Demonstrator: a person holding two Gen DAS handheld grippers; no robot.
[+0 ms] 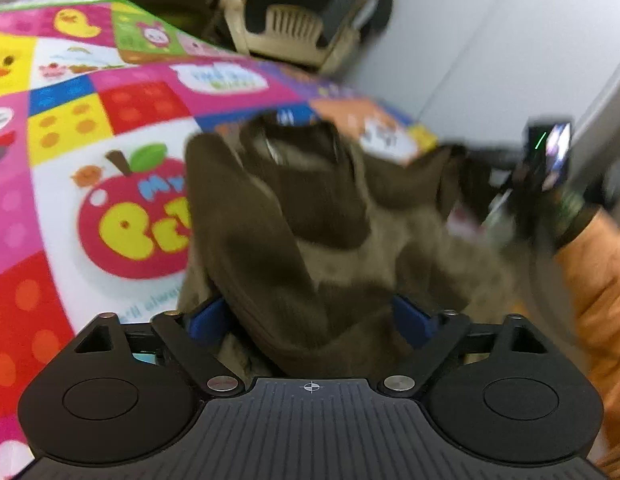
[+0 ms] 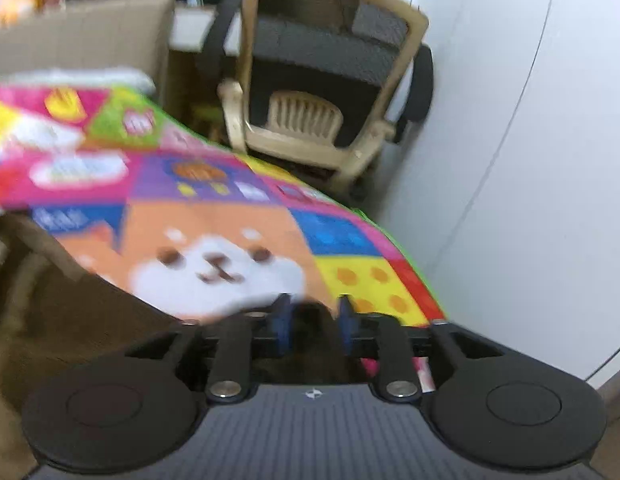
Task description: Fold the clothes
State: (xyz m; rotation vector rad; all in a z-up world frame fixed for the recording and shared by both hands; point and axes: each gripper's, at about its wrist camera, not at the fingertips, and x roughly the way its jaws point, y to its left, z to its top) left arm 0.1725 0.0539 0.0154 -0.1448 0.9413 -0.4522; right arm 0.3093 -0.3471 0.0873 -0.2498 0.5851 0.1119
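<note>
Pinching bunched dark brown fabric garment (image 1: 310,232) between its blue pads, the left gripper (image 1: 310,320) lifts it over the colourful cartoon-print mat (image 1: 89,120); the right gripper (image 2: 314,320) pinches another edge.

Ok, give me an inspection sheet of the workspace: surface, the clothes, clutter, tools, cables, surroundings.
Surface: colourful cartoon play mat, apple and dog prints.
Job's things: one brown garment, bunched and partly lifted off the mat, neck opening towards the far edge.
Clutter: nothing seen on the mat besides the garment.
Grippers: left tool has brown cloth between wide-set blue pads; right tool pinches a fold of the garment.
Cables: nothing seen.
Surroundings: beige plastic chair beyond the mat, cardboard box to its left, white wall; both views blurred.
</note>
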